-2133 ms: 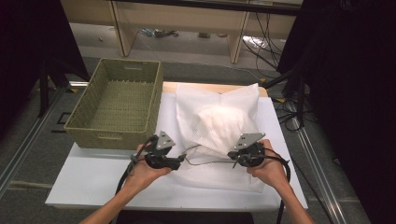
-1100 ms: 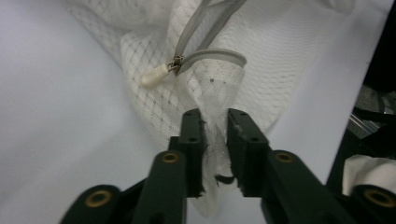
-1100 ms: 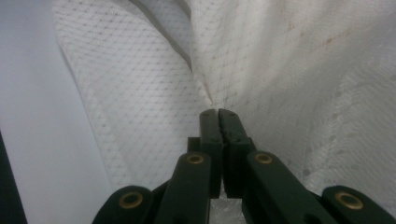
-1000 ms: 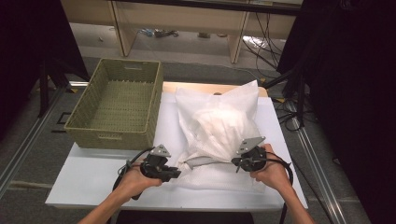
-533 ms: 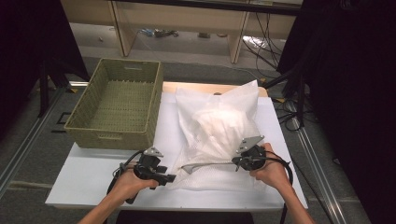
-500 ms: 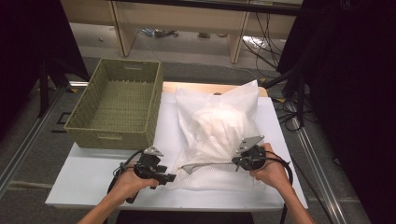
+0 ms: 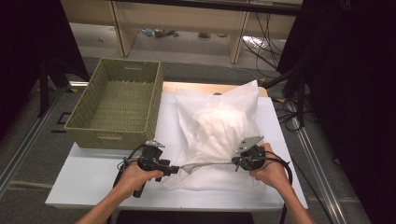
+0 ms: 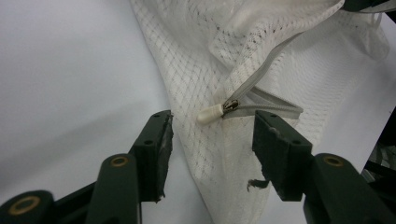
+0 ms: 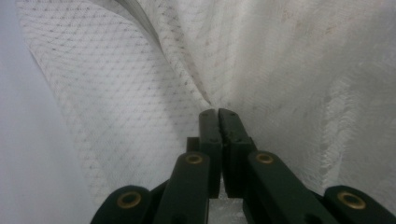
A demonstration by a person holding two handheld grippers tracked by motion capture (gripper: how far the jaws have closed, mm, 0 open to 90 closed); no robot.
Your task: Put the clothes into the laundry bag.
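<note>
A white mesh laundry bag (image 7: 219, 121) stuffed with white cloth lies on the white table (image 7: 93, 172). Its grey zipper (image 7: 210, 163) runs taut along the near side between my two grippers. My left gripper (image 7: 173, 169) is open; its jaws have just been opening, then closing a little. In the left gripper view the white zipper pull (image 8: 211, 113) lies just ahead of the left gripper (image 8: 212, 127), free of both pads, with mesh (image 8: 196, 70) beneath. My right gripper (image 7: 236, 163) is shut on a fold of the bag's mesh (image 9: 303, 70), its jaws pinched together (image 9: 218, 112).
An empty woven basket (image 7: 112, 140) stands at the table's left, partly overhanging it. Behind the table are a wooden shelf unit (image 7: 187, 18) and loose cables (image 7: 266, 42) on the floor. Dark curtains hang on both sides.
My left gripper drew the zipper pull toward the left and near edge, then opened and let it go. The right gripper has kept its hold and place.
</note>
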